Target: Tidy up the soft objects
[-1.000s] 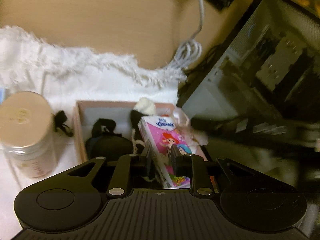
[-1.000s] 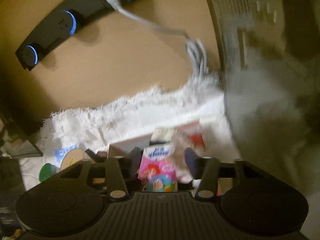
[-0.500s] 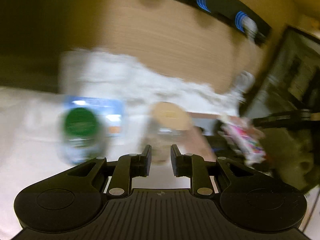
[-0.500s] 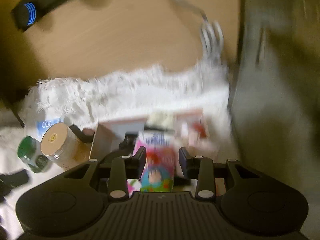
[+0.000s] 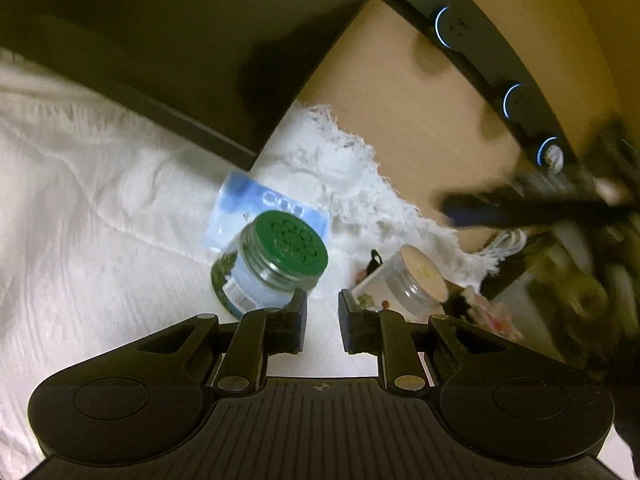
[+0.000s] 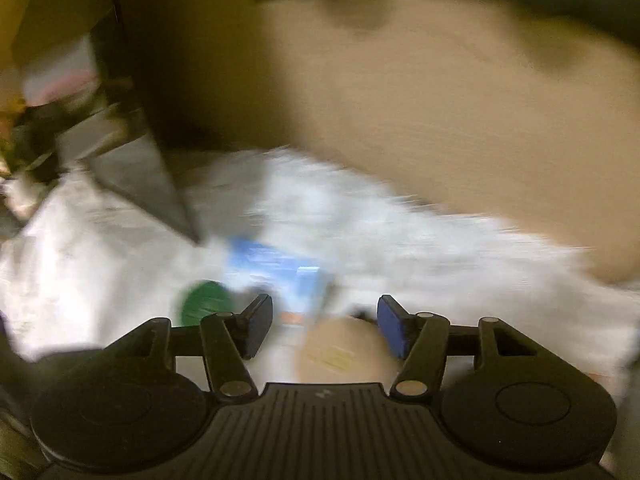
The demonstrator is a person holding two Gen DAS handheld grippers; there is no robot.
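A blue soft packet lies on the white fringed cloth; it shows blurred in the right wrist view. A green-lidded jar stands in front of it, just beyond my left gripper, whose fingers stand slightly apart and hold nothing. A beige-lidded jar stands to the right. My right gripper is wide open and empty, above the beige lid, with the green lid to its left. The box of soft items shows only as a blur at right.
A black power strip with blue-lit rings lies on the wooden top. A dark panel stands at the left behind the cloth. A dark blurred bar crosses the right of the left wrist view.
Both grippers swung left from the box to the jars. The left let go of the pink carton. The right closed around it, then opened wide; the carton is out of view.
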